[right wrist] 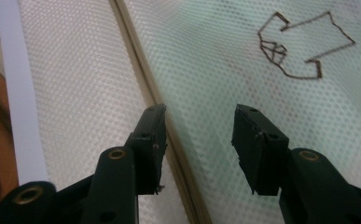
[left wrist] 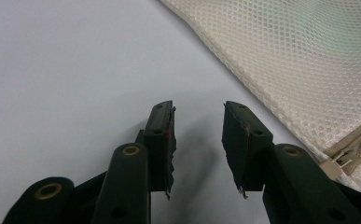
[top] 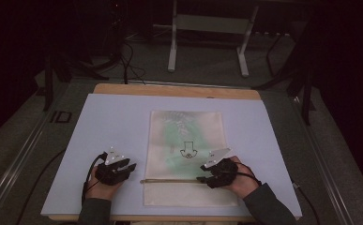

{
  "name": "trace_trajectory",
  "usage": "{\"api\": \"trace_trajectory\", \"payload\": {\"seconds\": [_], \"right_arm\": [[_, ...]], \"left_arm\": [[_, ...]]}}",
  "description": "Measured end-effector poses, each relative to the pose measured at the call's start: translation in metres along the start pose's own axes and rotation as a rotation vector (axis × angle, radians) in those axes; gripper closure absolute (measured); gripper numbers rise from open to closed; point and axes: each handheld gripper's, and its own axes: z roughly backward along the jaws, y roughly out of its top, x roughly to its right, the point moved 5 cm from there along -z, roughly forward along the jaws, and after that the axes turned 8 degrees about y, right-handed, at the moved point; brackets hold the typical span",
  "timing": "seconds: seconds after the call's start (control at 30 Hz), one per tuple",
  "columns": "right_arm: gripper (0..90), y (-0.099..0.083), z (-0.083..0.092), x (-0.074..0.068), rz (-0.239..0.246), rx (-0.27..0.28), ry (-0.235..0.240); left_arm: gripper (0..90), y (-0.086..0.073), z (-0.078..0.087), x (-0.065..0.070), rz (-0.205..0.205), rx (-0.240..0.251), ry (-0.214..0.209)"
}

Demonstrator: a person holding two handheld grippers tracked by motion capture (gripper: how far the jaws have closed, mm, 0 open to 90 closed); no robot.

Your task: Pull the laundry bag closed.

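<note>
Both my jaws stand apart and empty: the right gripper [right wrist: 199, 114] over the mesh bag [top: 185, 136] at its zipper [right wrist: 157, 100], the left gripper [left wrist: 197, 109] on bare bench [left wrist: 66, 70] just beside the bag's corner, near the zipper pull [left wrist: 339, 163]. Pinching mesh instead of the zipper could bunch the bag, I judge.

Dim lab, bare work table [top: 123, 117], floor cables [top: 127, 61], metal stand legs [top: 172, 51]
</note>
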Motion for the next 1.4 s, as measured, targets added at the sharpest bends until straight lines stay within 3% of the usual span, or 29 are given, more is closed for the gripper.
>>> {"api": "trace_trajectory", "payload": {"seconds": [0.87,1.4], "right_arm": [[57.7,0.035,-0.022,-0.015,0.083,-0.035,0.047],[57.2,0.053,-0.035,-0.024,0.119,-0.029,0.069]], "left_arm": [[62.2,0.000,-0.001,0.001,-0.002,-0.004,-0.005],[62.2,0.000,-0.001,0.001,-0.005,-0.005,-0.008]]}}
